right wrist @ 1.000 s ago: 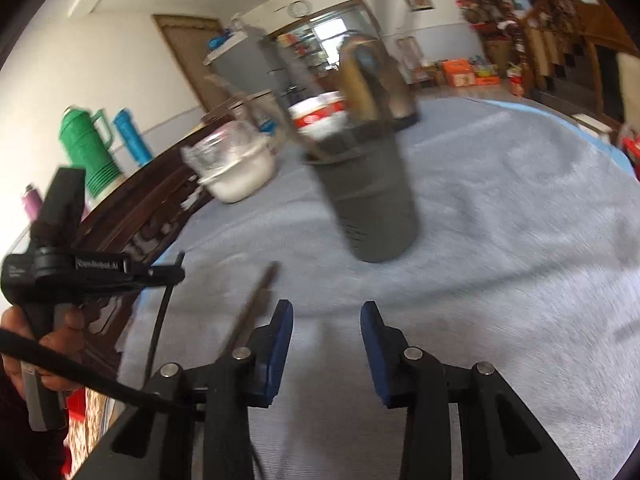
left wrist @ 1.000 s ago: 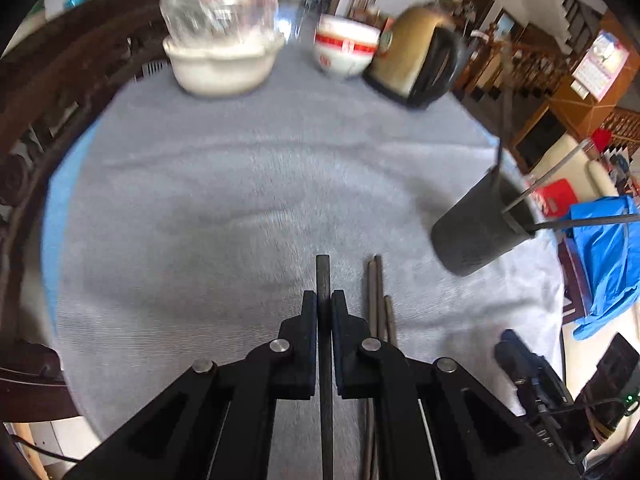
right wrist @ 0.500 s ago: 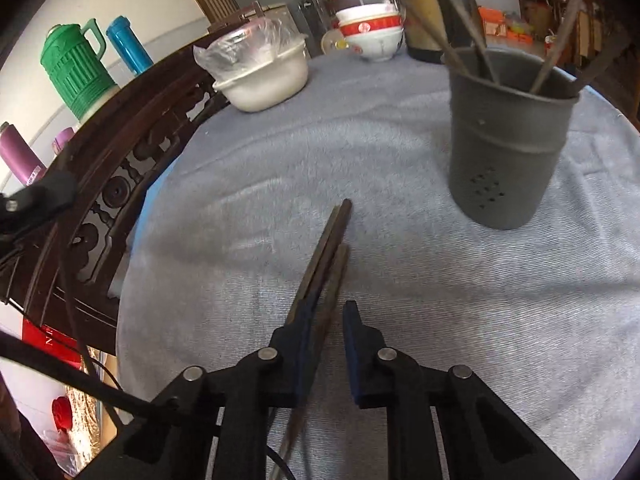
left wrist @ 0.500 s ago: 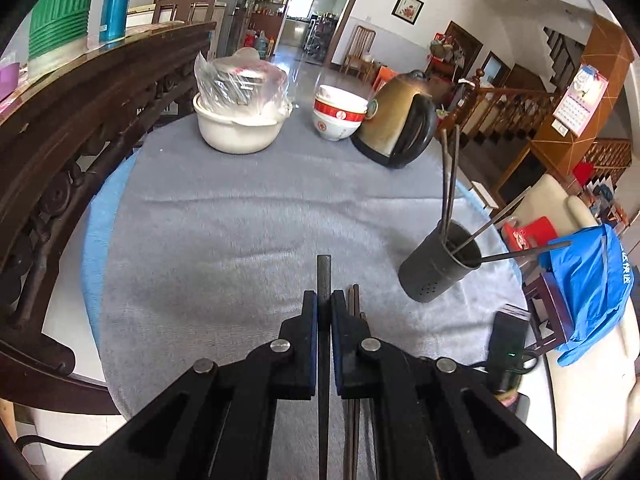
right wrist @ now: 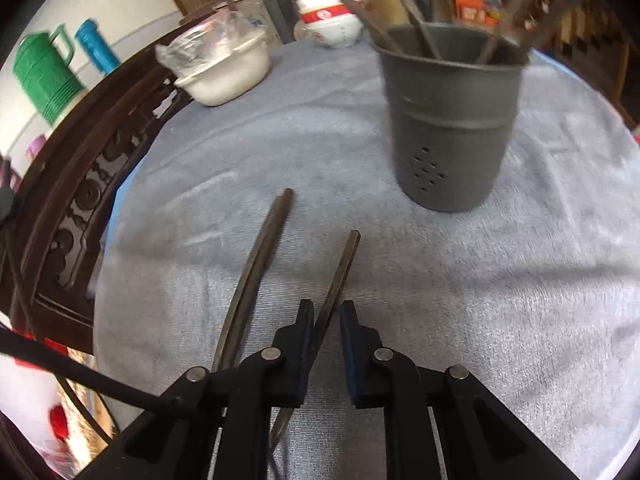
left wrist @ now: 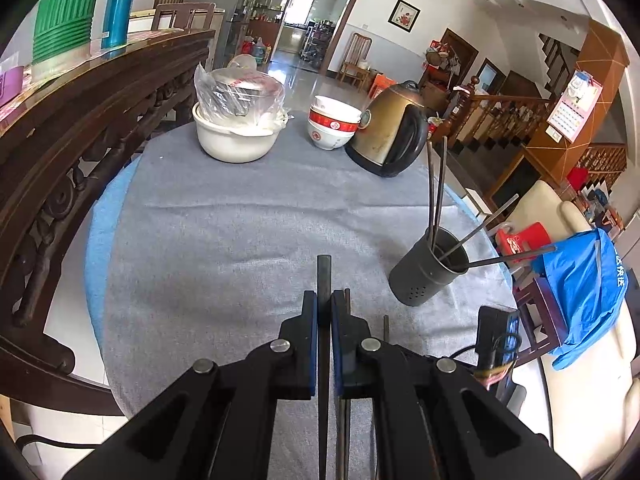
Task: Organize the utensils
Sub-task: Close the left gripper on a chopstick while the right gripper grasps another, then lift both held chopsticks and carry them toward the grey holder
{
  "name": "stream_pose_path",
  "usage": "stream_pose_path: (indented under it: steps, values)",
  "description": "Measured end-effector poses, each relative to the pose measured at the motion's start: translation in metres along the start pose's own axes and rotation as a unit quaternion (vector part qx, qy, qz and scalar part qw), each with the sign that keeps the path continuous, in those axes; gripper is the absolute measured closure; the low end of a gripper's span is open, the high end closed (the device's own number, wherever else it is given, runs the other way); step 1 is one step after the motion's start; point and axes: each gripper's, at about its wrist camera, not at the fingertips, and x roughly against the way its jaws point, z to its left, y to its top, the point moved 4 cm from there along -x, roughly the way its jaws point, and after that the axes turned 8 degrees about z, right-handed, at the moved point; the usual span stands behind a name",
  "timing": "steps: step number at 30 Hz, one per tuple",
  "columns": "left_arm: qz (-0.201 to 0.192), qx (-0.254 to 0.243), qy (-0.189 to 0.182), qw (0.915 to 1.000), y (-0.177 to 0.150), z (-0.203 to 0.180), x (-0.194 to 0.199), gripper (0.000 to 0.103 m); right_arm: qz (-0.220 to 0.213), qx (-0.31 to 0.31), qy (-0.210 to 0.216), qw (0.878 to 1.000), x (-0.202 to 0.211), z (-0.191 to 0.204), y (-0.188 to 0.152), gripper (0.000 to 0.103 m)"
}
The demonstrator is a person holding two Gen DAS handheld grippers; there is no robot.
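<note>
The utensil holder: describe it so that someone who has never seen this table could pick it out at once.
On the round table under the grey cloth, look toward the right edge, nearer than the brass kettle. There stands the utensil holder, a dark grey cylinder with small drain holes low on its side. Unlike the white bowls behind it, it is tall, narrow, and has chopsticks sticking out of it.
</note>
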Motion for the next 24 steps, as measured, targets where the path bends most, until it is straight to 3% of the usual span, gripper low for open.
stream_pose_path:
  steps: [5,12,15,19,22,24]
  values:
    - [0.001,-0.005,0.001,1.0000,-0.001,-0.005,0.001,0.097,0.045,-0.058,0.039,0.997,-0.011,-0.008,0.009,0.086]
    - [0.001,-0.007,0.001,1.0000,-0.003,-0.008,0.006,0.096,0.084,-0.070,0.012,0.994,-0.016,-0.003,0.015,0.086]
    - [-0.001,-0.009,0.001,1.0000,-0.004,-0.010,0.008,0.096,0.080,-0.081,0.007,0.993,-0.017,-0.005,0.015,0.089]
    - [0.000,-0.010,0.003,0.9999,-0.005,-0.010,0.009,0.097,0.066,-0.047,-0.008,0.997,-0.015,0.000,0.014,0.092]
    - [0.001,-0.007,0.004,1.0000,-0.005,-0.009,0.009,0.097,0.051,-0.052,0.035,0.997,-0.010,0.000,0.013,0.094]
    - [-0.001,-0.006,0.005,1.0000,-0.004,-0.008,0.011,0.096,0.026,-0.038,0.034,0.998,0.000,0.006,0.013,0.094]
